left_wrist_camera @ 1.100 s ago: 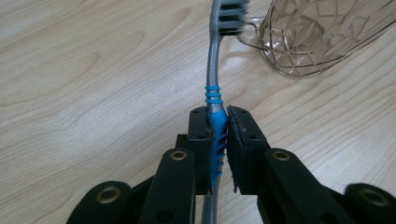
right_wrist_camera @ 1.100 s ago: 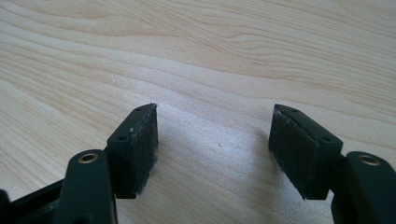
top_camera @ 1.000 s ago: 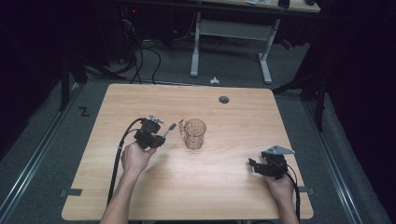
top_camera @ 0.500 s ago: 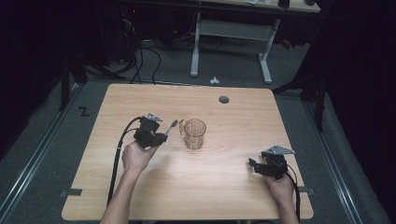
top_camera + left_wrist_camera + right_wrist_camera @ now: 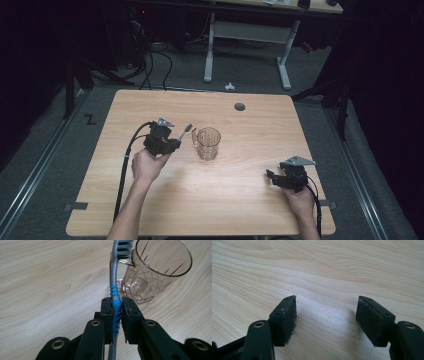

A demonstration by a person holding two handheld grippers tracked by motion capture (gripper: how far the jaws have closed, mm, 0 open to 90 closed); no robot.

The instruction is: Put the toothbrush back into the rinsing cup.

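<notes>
A clear cut-glass cup (image 5: 208,142) stands upright near the table's middle. My left gripper (image 5: 176,143) sits just left of it, shut on a grey and blue toothbrush (image 5: 184,133) by its blue grip. In the left gripper view the toothbrush (image 5: 114,287) rises from between the jaws, its bristled head beside the rim of the cup (image 5: 152,270). My right gripper (image 5: 271,176) rests low near the table's front right, open, with bare wood between its pads (image 5: 287,315).
The wooden table (image 5: 150,210) has a round grommet hole (image 5: 240,106) at the back. Cables trail from both grippers toward the front edge. A white desk frame (image 5: 247,35) stands on the floor beyond the table.
My left gripper has edged slightly toward the cup with the toothbrush in it. The right gripper has stayed where it was.
</notes>
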